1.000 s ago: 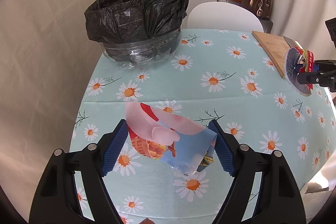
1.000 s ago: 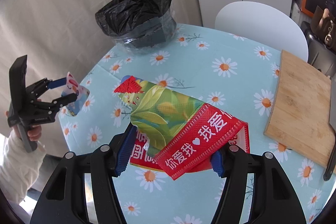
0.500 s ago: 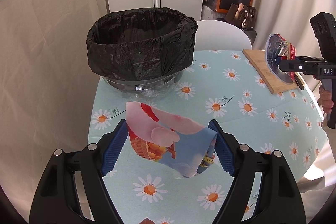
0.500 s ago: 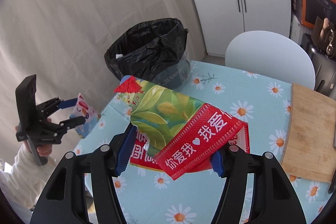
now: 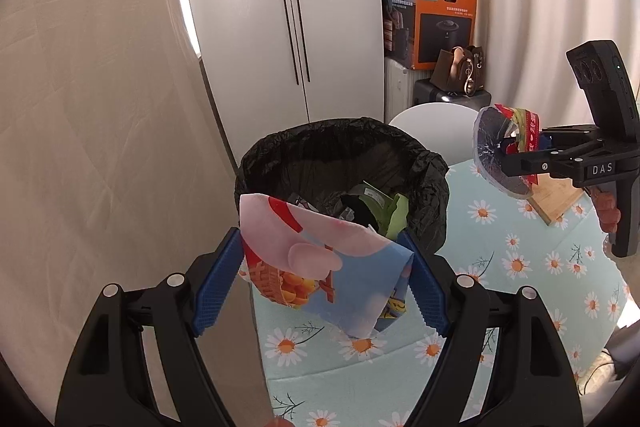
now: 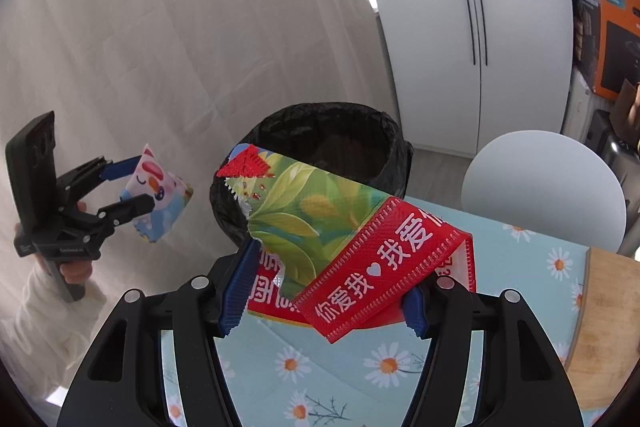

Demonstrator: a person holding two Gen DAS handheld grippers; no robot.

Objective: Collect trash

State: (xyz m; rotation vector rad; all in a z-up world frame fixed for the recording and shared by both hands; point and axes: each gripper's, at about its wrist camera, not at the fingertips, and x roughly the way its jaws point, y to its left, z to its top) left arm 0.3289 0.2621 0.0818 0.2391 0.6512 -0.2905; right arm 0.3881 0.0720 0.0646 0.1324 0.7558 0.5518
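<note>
We hold a pink bag (image 5: 320,267) in our left gripper (image 5: 320,283). Its jaws squeeze the bag's two sides. It hangs in the air at the near rim of the bin (image 5: 344,163), which sits at the tabletop's (image 5: 520,267) far left edge. Our right gripper (image 6: 324,287) holds a red wrapper (image 6: 352,243) the same way, up near the bin. Both look light, thin and crinkly, so we think they will bend and could slip. The edges seem the best place to grip.
</note>
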